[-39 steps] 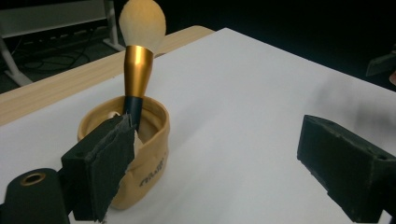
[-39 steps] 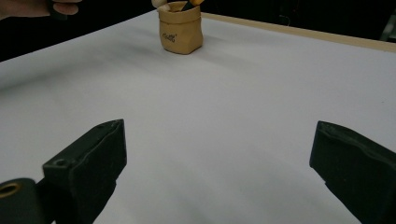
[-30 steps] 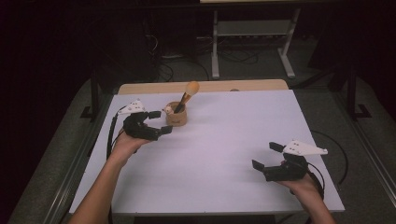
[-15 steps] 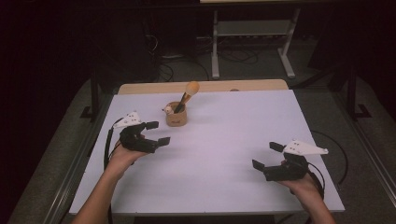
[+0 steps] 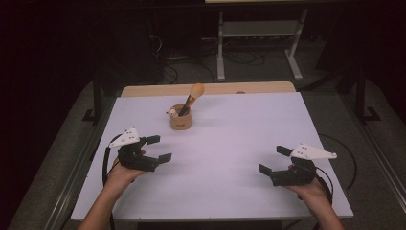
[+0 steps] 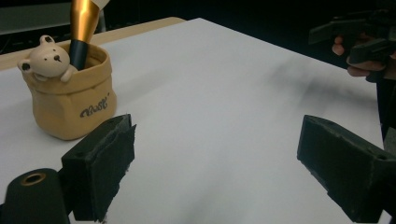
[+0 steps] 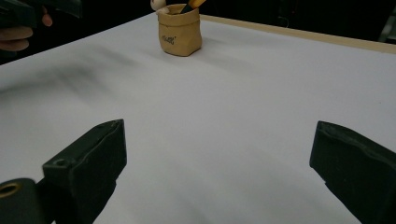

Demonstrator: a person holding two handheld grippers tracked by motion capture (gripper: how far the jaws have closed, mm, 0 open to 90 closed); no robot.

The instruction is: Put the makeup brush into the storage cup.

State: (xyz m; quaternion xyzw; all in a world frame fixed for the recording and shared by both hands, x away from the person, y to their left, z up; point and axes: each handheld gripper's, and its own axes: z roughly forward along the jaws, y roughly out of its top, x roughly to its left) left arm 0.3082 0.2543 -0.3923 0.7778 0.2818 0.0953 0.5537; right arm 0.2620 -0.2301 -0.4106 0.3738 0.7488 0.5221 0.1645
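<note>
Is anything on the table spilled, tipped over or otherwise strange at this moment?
Nothing stands out. The tan holder with the small bear on its rim stands upright on the white table, and the brush leans inside it. The left gripper and right gripper are open and hold nothing.

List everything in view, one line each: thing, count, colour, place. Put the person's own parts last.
Holder pot: one, tan, sack-shaped with a small bear figure on its rim, far left-centre of the table.
Brush: one, black and gold handle with an orange tip, standing tilted in the pot.
Table: one, white top with a wooden far edge.
Metal stand: one, grey, on the floor beyond the table.
Left gripper: one, black, jaws open, near left.
Right gripper: one, black, jaws open, near right.
Forearms: two, bottom edge.
</note>
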